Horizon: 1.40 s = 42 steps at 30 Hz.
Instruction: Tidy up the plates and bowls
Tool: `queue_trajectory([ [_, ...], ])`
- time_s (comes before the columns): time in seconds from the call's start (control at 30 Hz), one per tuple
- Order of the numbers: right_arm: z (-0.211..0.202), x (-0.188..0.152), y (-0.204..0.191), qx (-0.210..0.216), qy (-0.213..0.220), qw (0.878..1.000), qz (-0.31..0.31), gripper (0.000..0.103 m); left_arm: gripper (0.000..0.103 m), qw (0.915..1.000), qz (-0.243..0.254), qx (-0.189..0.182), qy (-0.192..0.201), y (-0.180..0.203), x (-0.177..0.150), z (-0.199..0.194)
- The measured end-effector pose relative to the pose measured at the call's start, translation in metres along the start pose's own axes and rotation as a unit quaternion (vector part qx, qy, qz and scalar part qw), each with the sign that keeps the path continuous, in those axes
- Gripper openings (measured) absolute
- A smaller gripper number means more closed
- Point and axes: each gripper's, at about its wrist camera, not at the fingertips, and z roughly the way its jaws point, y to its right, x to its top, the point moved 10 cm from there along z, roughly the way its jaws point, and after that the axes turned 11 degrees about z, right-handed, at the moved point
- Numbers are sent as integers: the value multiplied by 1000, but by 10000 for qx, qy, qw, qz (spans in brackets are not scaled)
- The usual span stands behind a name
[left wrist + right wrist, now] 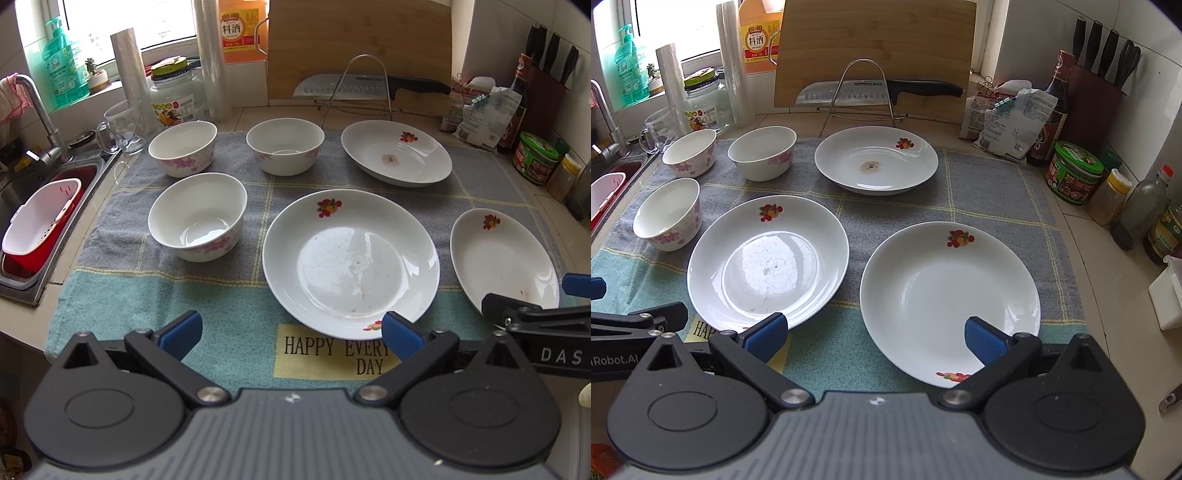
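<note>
Three white plates with fruit prints lie on a grey and teal towel [207, 295]: a near middle plate [351, 264] [768, 262], a near right plate [504, 260] [949, 301] and a far plate [396, 153] [876, 159]. Three white bowls with pink flowers stand at the left: a near bowl [197, 218] [668, 214], a far left bowl [183, 147] [690, 152] and a far middle bowl [285, 146] [762, 152]. My left gripper [291, 334] is open and empty, above the towel's near edge. My right gripper [875, 334] is open and empty, over the near rim of the right plate.
A sink [33, 206] with a red and white basket lies left. A cutting board [360, 48], a knife on a wire rack [373, 86], jars and bottles line the back. A knife block [1097, 92], sauce bottles and jars [1075, 171] crowd the right.
</note>
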Motion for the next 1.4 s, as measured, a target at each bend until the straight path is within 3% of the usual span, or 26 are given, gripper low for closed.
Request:
queue_trajectory([
  [1.4,-3,0,0,-40,76,10000,-22,103,102,10000,-10,-51,18,0,1,-1],
])
